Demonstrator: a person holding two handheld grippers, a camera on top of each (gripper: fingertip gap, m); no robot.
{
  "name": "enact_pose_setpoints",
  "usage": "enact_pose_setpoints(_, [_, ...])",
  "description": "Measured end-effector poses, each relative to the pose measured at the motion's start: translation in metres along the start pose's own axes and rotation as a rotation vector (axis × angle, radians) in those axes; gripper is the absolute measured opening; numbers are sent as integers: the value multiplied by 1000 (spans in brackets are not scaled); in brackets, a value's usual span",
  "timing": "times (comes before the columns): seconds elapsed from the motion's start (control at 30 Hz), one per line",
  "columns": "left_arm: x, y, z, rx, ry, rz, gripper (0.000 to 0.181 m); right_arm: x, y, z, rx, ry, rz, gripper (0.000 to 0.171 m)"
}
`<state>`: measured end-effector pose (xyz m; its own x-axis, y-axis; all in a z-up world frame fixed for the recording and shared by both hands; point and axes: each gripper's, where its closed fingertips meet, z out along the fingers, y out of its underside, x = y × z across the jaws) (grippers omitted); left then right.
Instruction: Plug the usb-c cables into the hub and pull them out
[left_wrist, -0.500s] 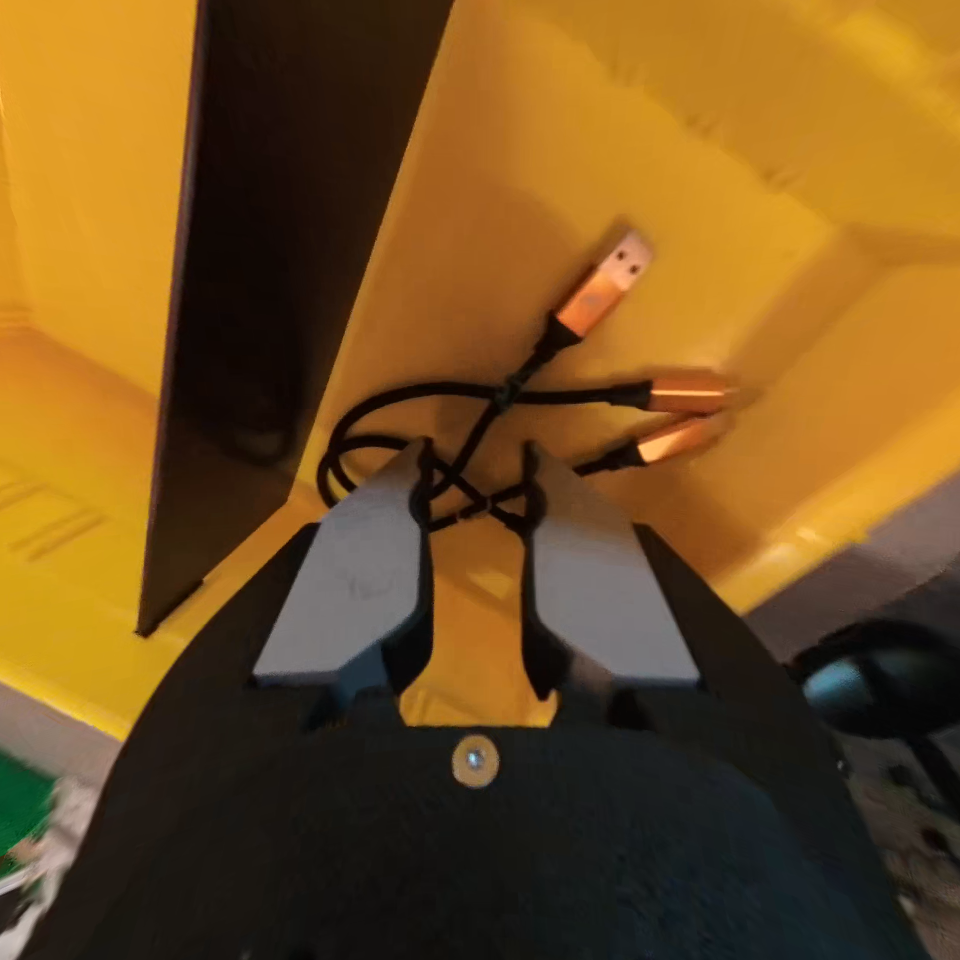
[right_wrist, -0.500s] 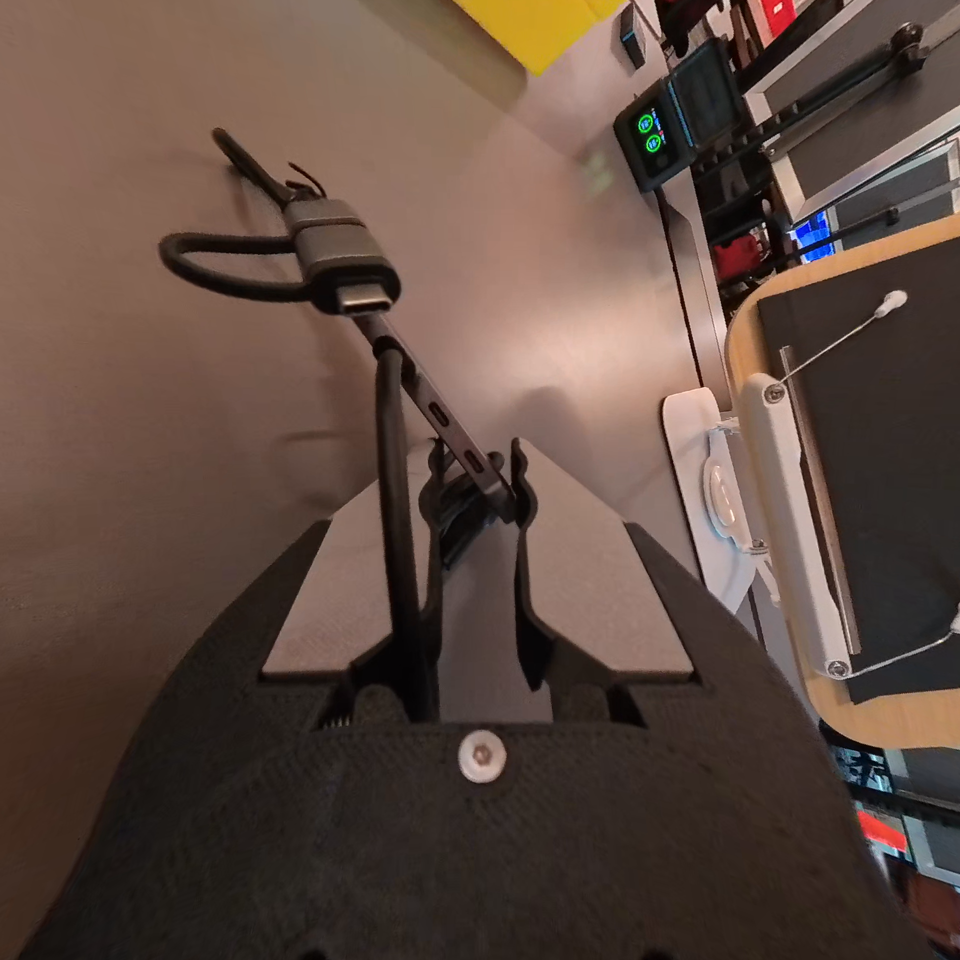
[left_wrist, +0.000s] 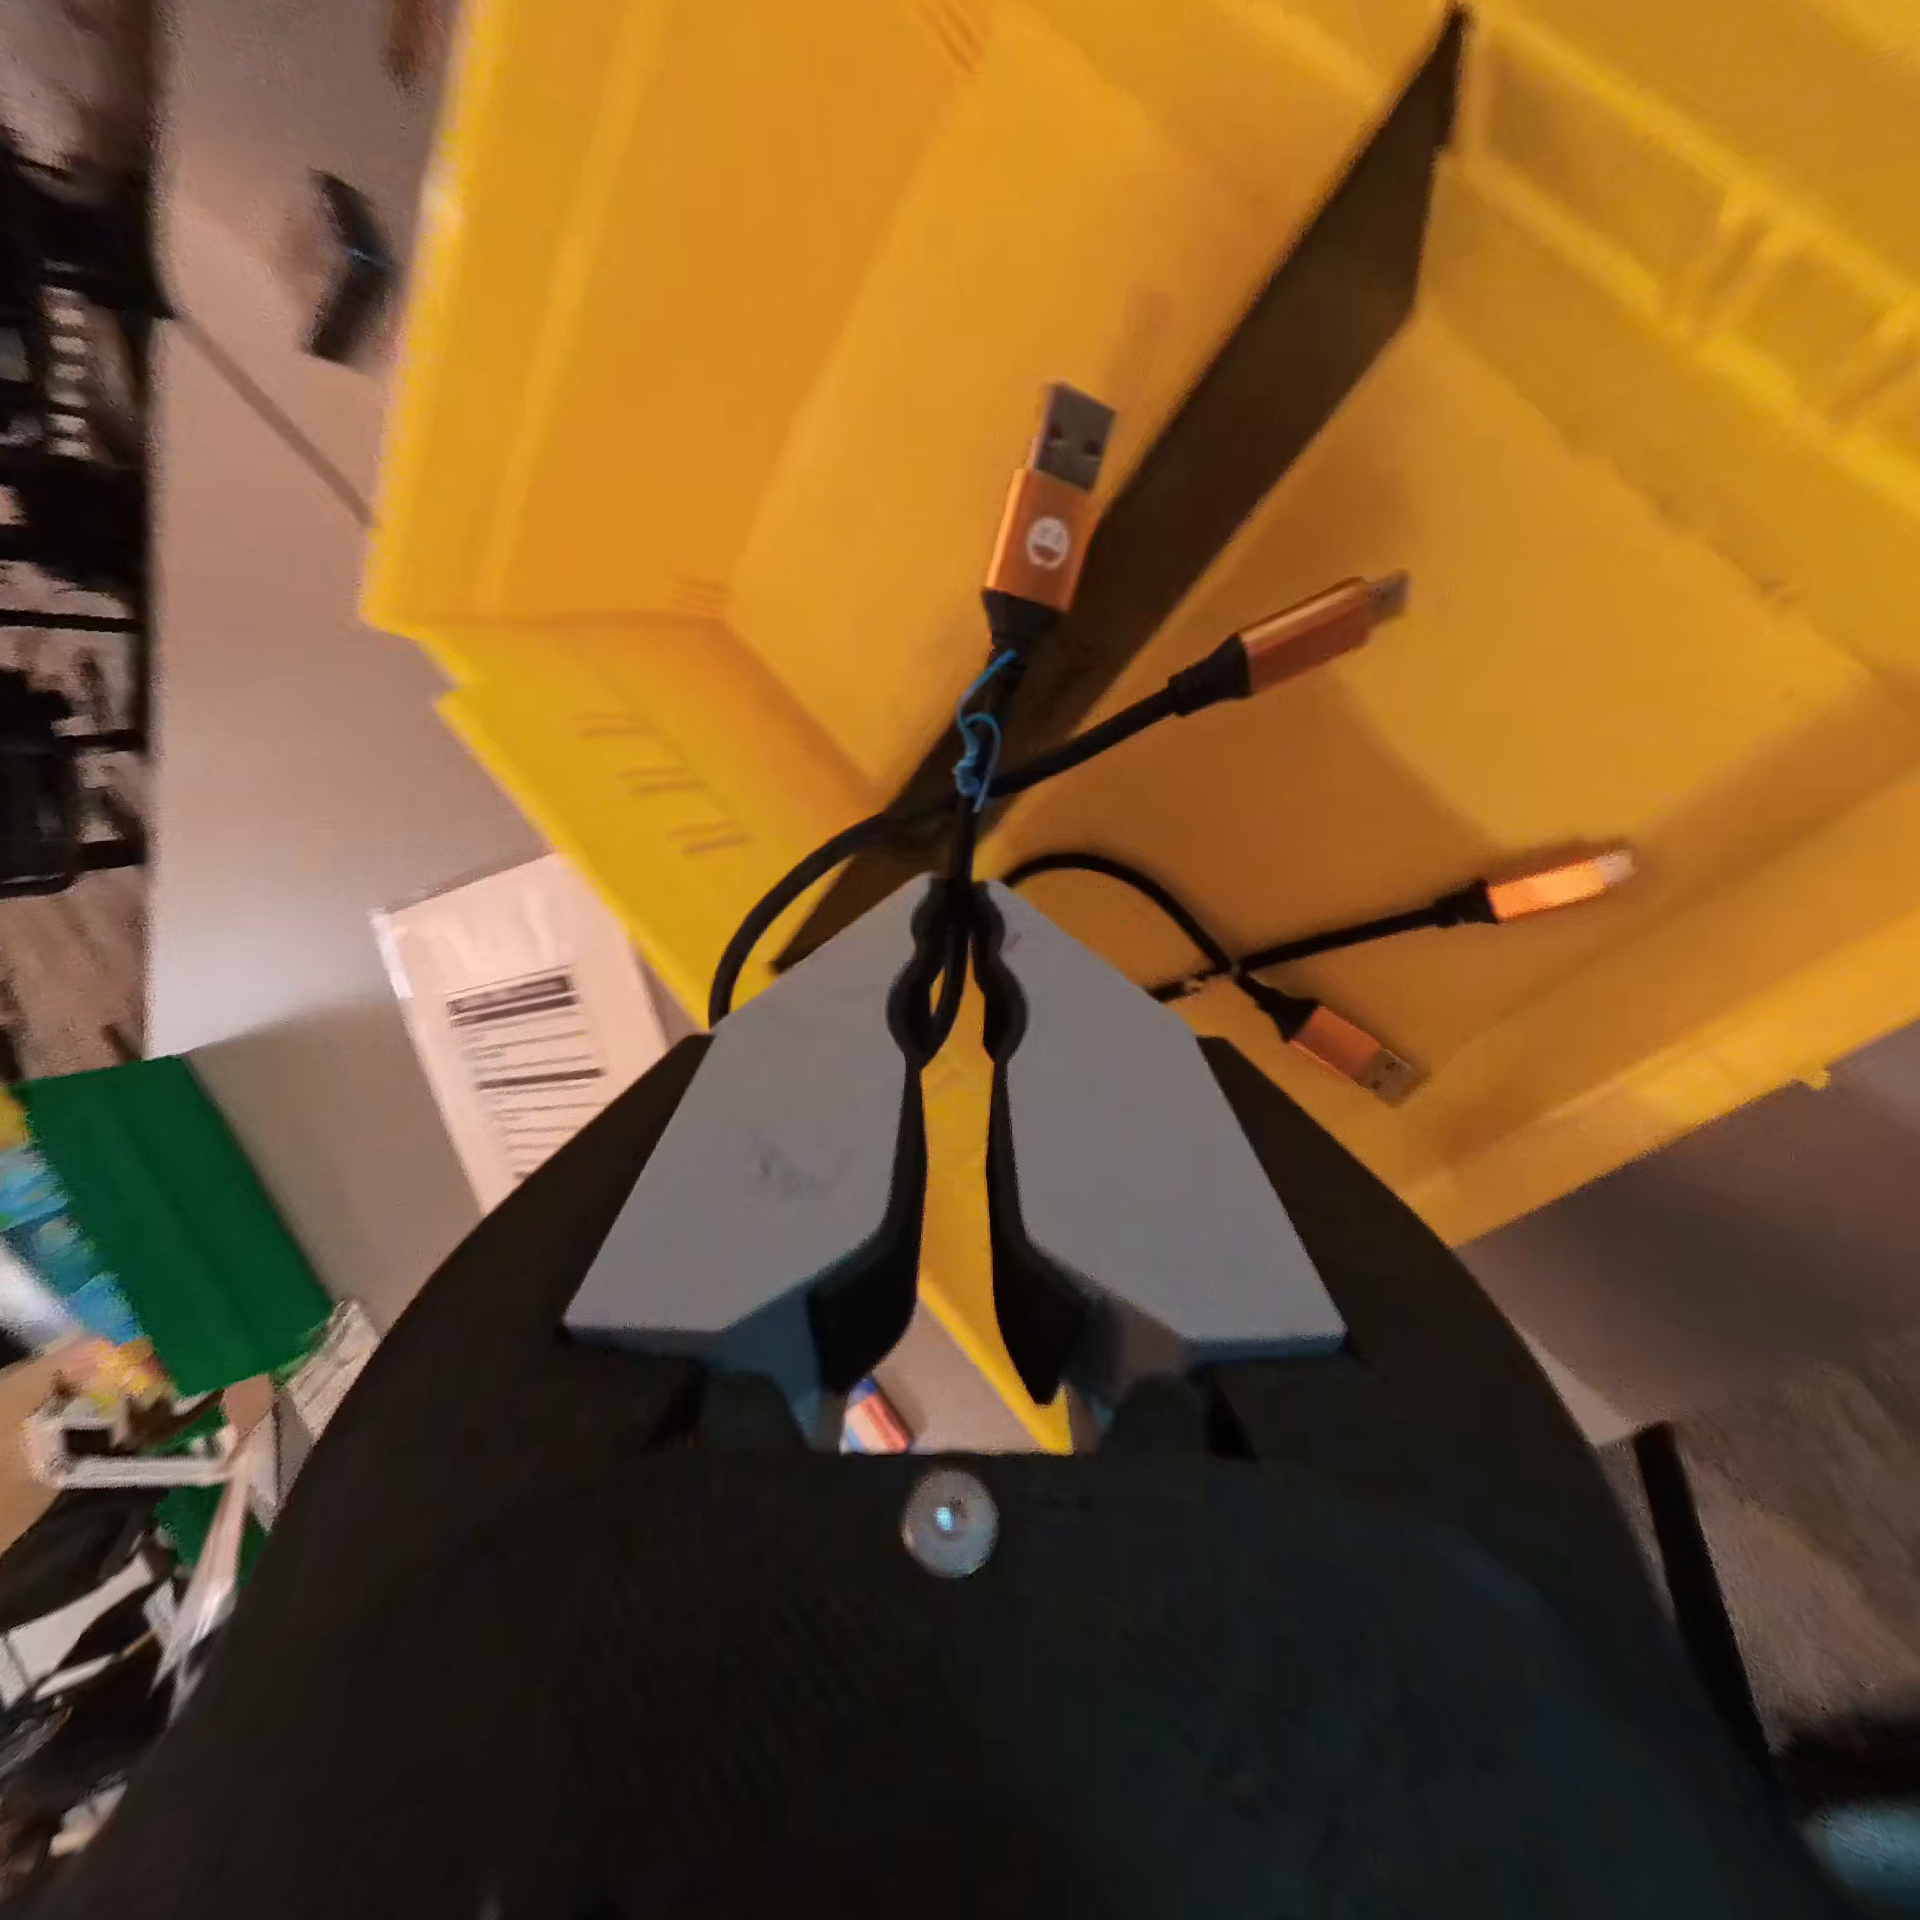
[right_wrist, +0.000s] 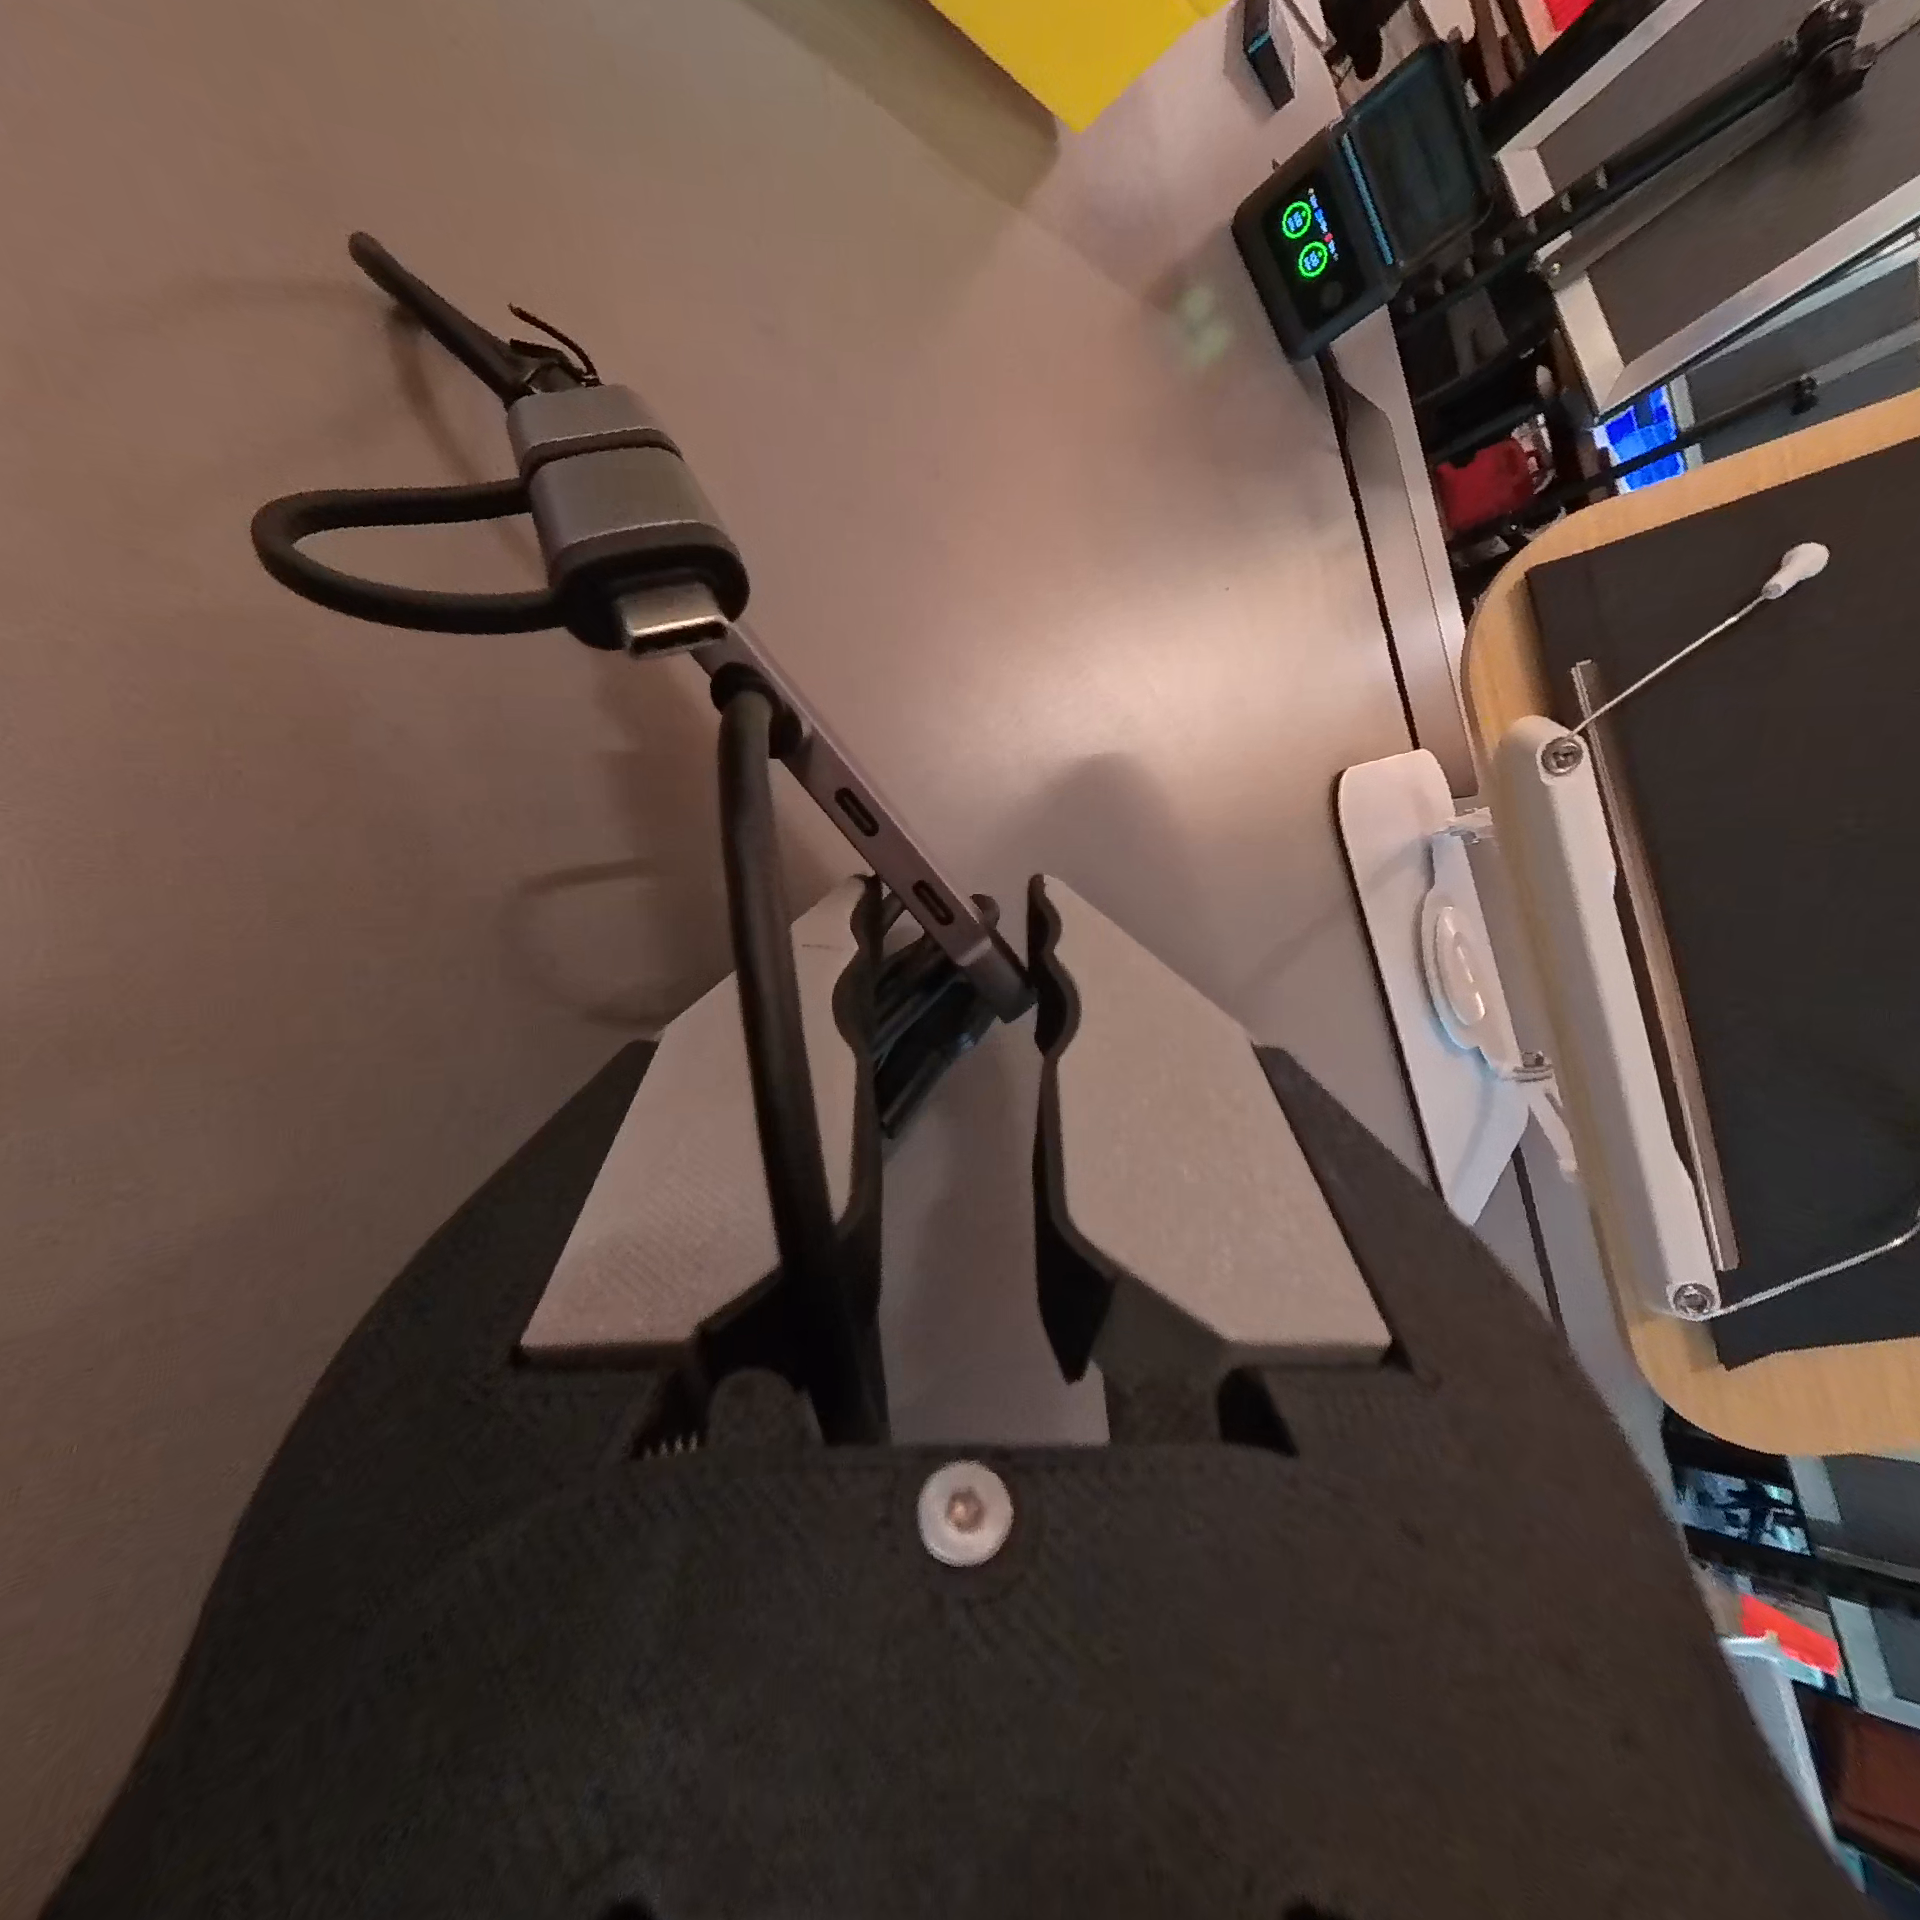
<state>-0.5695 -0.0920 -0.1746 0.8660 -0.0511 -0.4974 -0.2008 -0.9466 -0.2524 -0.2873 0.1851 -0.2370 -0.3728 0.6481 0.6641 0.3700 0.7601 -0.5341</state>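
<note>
Left gripper (left_wrist: 956, 914) clenched on black cable (left_wrist: 966, 831) over yellow bin (left_wrist: 644, 436), right gripper (right_wrist: 951, 920) grasping hub (right_wrist: 883, 831) above table (right_wrist: 260, 935)

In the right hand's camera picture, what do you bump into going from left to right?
Looped black cable → grey plug → hub held in the right gripper → little screen with green rings → black board with a wooden edge.

Beige tabletop (right_wrist: 312, 935), wood-edged desk (right_wrist: 1496, 665) alongside, cluttered dark shelving (right_wrist: 1662, 156) beyond.
</note>
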Motion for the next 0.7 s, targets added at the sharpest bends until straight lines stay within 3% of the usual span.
enact_pose_setpoints(0.33, [-24, -37, -60, 183, -334, -220, 1, 5, 5, -2, 0, 7, 71, 33])
enact_pose_setpoints(0.43, [-17, -55, -83, 311, -400, -326, 0, 8, 7, -6, 20, -13, 121, 51])
enact_pose_setpoints(0.57, [17, -101, -112, 506, -373, -355, 1, 8, 8, -14, 71, -56, 187, 76])
enact_pose_setpoints(0.7, [78, -171, -132, 752, -204, -371, 0, 6, 6, -20, 108, -83, 234, 86])
